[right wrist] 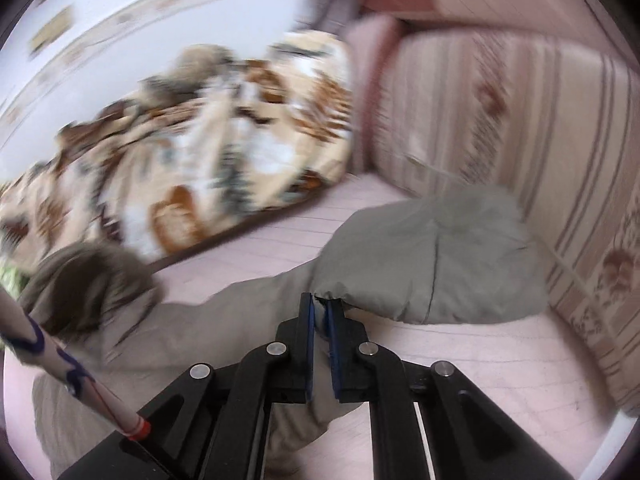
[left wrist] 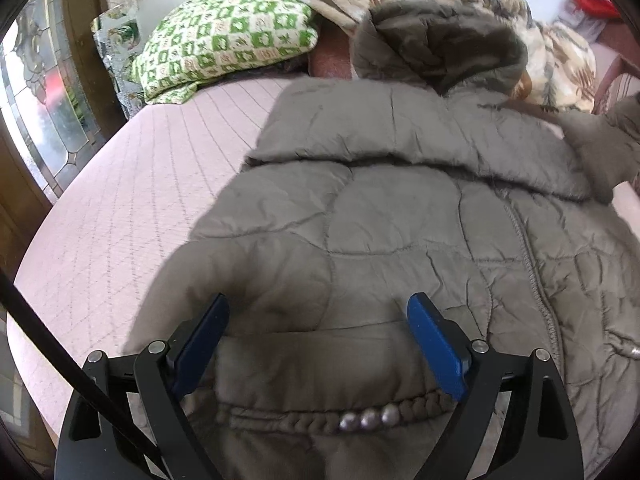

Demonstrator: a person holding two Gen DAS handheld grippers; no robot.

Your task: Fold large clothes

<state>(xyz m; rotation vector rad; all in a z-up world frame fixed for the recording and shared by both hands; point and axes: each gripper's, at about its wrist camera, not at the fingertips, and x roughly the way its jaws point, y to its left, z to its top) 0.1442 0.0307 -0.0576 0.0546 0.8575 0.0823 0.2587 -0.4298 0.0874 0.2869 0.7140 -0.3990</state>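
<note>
Starting at the left, your left tongs (left wrist: pixel 318 312) hang wide apart and empty above the grey padded coat (left wrist: pixel 400 240), their blue pads either side of a quilted panel but not pressing on it. The coat lies spread across the pink quilted bed (left wrist: pixel 120 208), its fur-trimmed hood (left wrist: pixel 440 44) pointing toward a green checked pillow (left wrist: pixel 224 40) and a patterned blanket (left wrist: pixel 560 60) heaped at the far end. Moving right, your right tongs (right wrist: pixel 320 304) are clamped narrow on a pinch of the coat's sleeve (right wrist: pixel 432 256), near where the puffy end bulges outward toward the striped padded wall (right wrist: pixel 520 120). That pinch probably exists so you can carry the sleeve inward over the coat's body, while the open left tongs wait over the torso, ready to steady it. The right view is blurred, so finer detail is uncertain.
</note>
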